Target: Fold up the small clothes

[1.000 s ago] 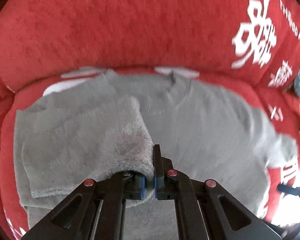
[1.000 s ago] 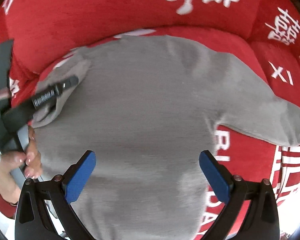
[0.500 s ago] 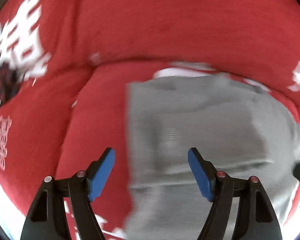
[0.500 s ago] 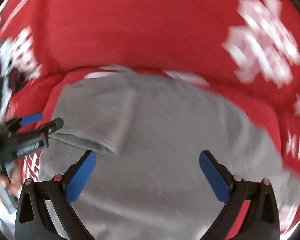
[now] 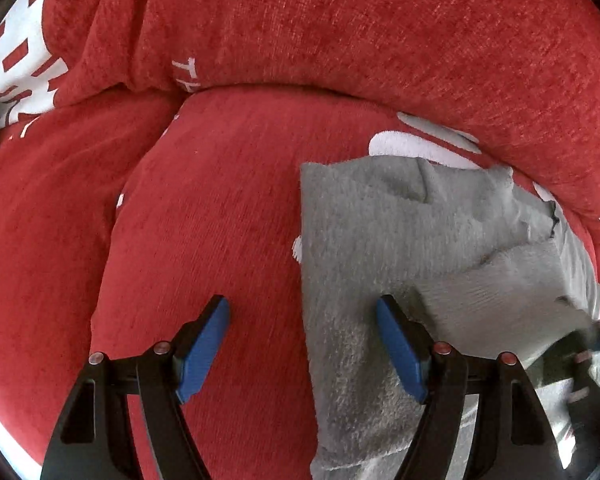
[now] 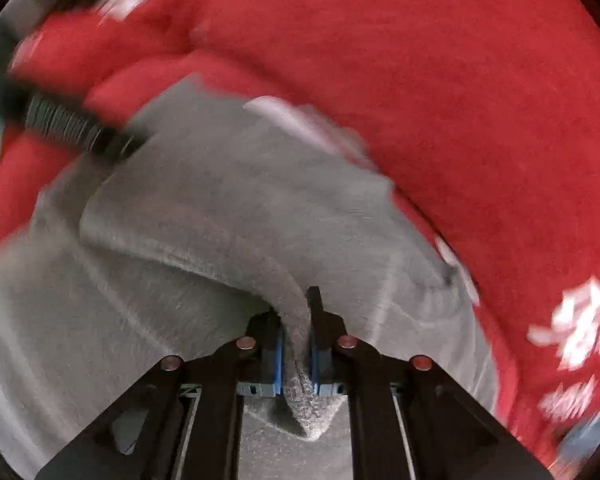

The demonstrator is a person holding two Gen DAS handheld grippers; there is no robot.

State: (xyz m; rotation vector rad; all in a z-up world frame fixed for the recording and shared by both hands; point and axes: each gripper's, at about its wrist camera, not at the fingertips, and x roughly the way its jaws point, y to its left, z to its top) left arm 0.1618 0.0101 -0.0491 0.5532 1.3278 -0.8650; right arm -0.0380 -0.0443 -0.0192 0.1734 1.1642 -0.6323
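Red sofa cushions with white print carry the work. Right gripper [image 6: 296, 344]: jaws clamped on a sleeve of the grey sweater [image 5: 364, 240]. Left gripper [image 5: 304, 344]: jaws spread, empty, at its folded edge. One side folded; body folds remain.

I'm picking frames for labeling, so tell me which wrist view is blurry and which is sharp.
Right wrist view: motion-smeared across the red sofa cover and the gray sweater, only the right tongs sharp. Left wrist view: mostly crisp, blur only at the lower right edge; fisheye bending in both.
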